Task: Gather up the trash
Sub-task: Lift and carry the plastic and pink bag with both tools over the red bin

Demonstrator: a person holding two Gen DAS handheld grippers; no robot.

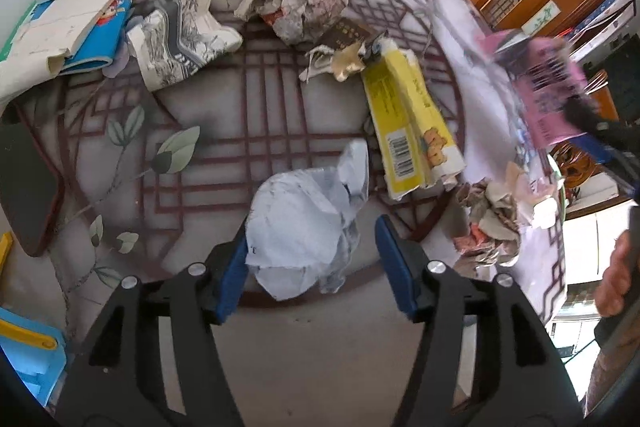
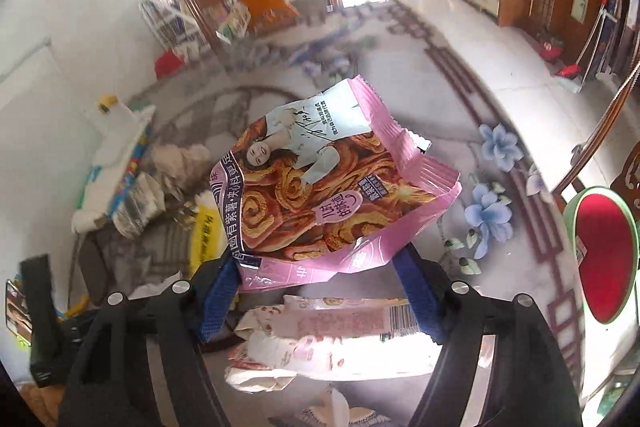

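Left gripper (image 1: 310, 259) is spread wide, holding nothing, fingers straddling a crumpled white paper wad (image 1: 304, 227) lying on the patterned table (image 1: 248, 115); the left pad touches it, the right stands apart. Right gripper (image 2: 320, 291) is lifted off the table with a pink snack bag (image 2: 332, 187) pinched by its bottom edge between moderately parted fingers. The wad looks light, soft and crushable, so I'd squeeze across its fat middle; the bag is thin, slick film, likely to slip, best held at the crimped seam.
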